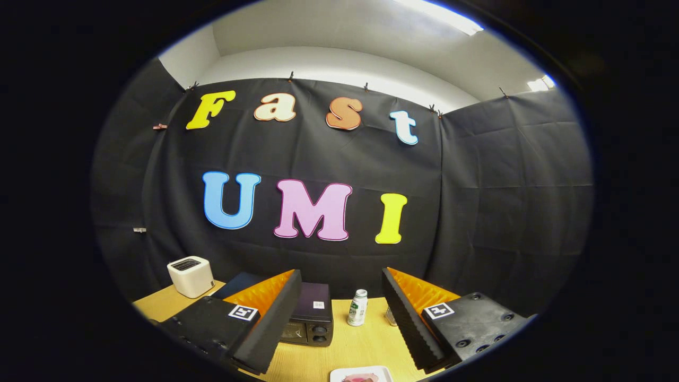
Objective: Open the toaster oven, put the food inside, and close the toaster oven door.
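A dark toaster oven (312,318) stands on the wooden table (350,350), partly hidden behind my left finger; its door looks closed and two knobs show at its right. A white plate (362,374) with pinkish food (360,378) lies close below, between the fingers. My gripper (339,323) is open, its fingers wide apart and nothing between them, held above the table short of the oven.
A small white bottle with a green label (358,307) stands just right of the oven. A white toaster (190,276) sits at the table's far left corner. A small clear item (391,317) peeks out beside the right finger. The black cloth wall closes off the back.
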Available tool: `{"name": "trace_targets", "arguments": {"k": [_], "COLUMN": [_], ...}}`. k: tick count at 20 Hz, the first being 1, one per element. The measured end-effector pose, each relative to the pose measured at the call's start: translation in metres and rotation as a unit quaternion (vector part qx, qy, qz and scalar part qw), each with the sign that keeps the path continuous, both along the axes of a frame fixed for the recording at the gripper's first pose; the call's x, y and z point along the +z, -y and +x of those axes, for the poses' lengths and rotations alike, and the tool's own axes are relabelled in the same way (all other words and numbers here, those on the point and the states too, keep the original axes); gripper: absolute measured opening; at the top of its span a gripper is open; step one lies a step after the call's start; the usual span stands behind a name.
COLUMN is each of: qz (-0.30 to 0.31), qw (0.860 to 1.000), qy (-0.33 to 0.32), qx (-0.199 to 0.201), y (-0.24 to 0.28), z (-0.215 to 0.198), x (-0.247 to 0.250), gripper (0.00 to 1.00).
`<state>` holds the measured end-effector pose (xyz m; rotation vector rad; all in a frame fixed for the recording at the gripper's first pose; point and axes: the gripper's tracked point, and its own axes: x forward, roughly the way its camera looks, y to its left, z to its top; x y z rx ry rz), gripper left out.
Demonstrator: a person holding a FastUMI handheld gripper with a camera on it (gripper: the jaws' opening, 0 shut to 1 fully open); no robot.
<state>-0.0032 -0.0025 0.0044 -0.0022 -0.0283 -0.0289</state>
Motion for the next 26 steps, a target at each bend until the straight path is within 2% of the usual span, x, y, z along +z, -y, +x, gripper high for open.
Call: {"name": "trace_targets", "arguments": {"k": [8, 13, 19, 26], "qz": [0.003, 0.015, 0.037, 0.042], "qw": [1.0, 0.999, 0.993, 0.982], "qy": [-0.007, -0.026, -0.093, -0.163], "qx": [0.002, 0.024, 0.063, 0.086], "y": [-0.011, -0.045, -0.117, -0.185], "z": [0.002, 0.013, 0.033, 0.071], "x": [-0.004, -0.015, -0.071, -0.143], "gripper": [0.98, 0.98, 0.98, 0.98]}}
